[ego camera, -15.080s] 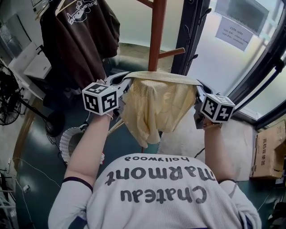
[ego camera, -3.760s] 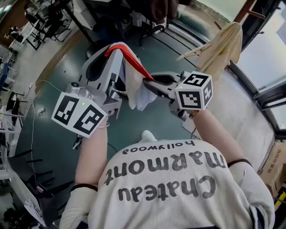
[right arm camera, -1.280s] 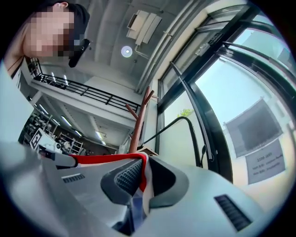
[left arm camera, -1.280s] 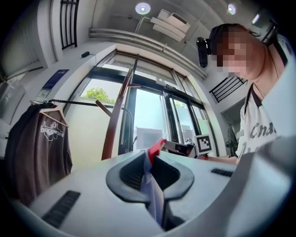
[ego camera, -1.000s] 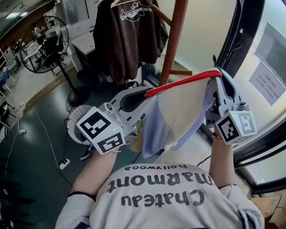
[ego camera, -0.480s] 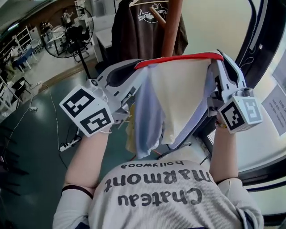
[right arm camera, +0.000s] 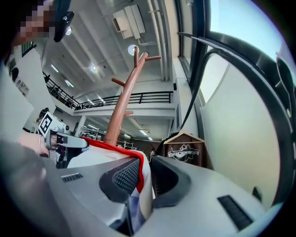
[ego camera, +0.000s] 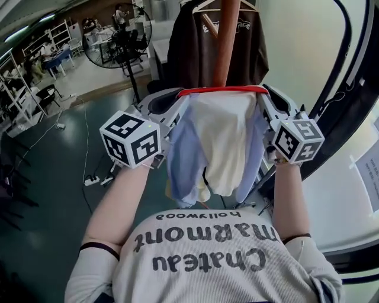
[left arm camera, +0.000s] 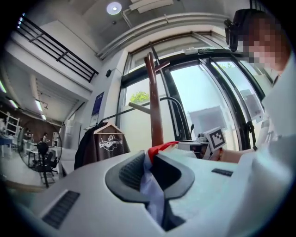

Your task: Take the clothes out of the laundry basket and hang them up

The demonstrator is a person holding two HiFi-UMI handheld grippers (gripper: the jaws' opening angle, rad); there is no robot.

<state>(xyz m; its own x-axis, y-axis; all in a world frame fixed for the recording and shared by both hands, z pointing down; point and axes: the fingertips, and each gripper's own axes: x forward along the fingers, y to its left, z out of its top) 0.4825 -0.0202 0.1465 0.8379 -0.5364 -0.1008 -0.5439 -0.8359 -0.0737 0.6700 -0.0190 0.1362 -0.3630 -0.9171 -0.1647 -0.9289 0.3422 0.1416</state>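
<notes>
Just in front of the wooden pole (ego camera: 228, 41): light shorts (ego camera: 216, 148) with a red waistband (ego camera: 219, 91), spread wide and hanging down in pale blue and cream folds. Gripped at the waistband end left of the pole by the left gripper (left arm camera: 148, 167), pressed together on the pale blue cloth. Gripped at the end right of the pole by the right gripper (right arm camera: 144, 178), with the red band and white cloth between the jaws; opening at this moment, yet touching the cloth on both sides as far as can be seen. Waistband drawn almost straight across the front of the pole, below a side peg (ego camera: 208, 25). Behind the pole, and showing on both sides of it, a brown T-shirt (ego camera: 189, 47) on a hanger (ego camera: 204, 5). Farther left of the pole, a standing fan (ego camera: 115, 41).
</notes>
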